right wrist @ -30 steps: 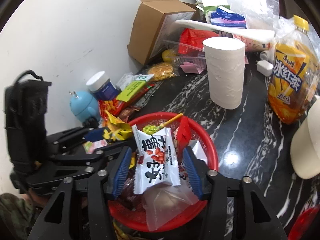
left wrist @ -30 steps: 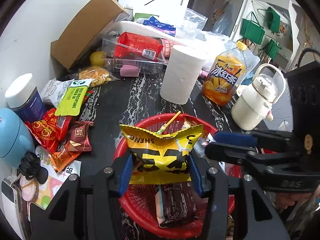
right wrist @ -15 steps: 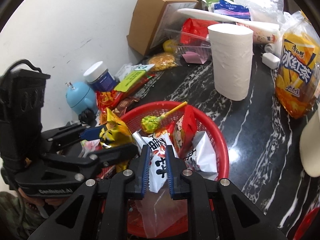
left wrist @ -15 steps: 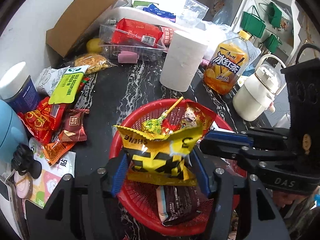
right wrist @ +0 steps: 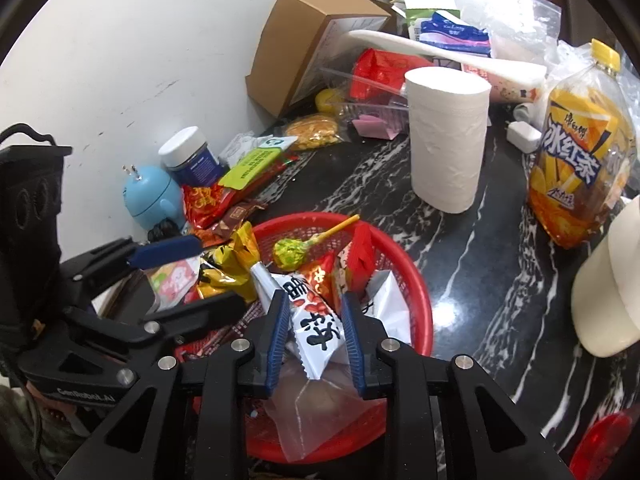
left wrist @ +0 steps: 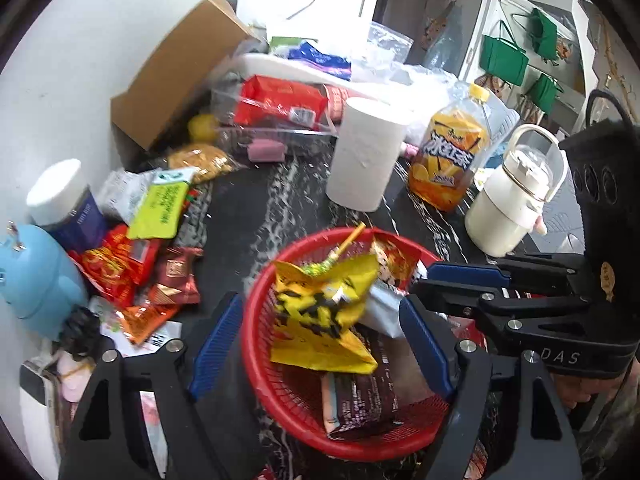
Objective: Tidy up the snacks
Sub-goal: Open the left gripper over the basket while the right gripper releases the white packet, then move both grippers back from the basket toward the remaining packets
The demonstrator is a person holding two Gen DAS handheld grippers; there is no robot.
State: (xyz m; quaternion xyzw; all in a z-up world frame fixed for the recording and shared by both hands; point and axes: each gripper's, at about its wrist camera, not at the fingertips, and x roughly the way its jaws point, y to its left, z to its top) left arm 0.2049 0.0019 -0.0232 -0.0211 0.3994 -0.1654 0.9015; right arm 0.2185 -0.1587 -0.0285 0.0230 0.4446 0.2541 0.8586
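A red mesh basket holds several snack packets and a green lollipop. My left gripper hangs over it with its jaws opening. A yellow and black packet lies loose and blurred between the fingers, clear of both blue pads. My right gripper is beside it over the same basket. Its jaws are opening a little, but the pads still touch a white peanut packet that stands tilted between them. A brown packet lies at the basket's near side.
Loose snack packets lie left of the basket, by a blue gadget and a white-lidded jar. Behind stand a paper roll, an iced tea bottle, a white jug and a cardboard box.
My left jaws spread wide and let go of the yellow packet, which sank toward the basket. My right jaws closed tight on the white packet, then eased apart slightly.
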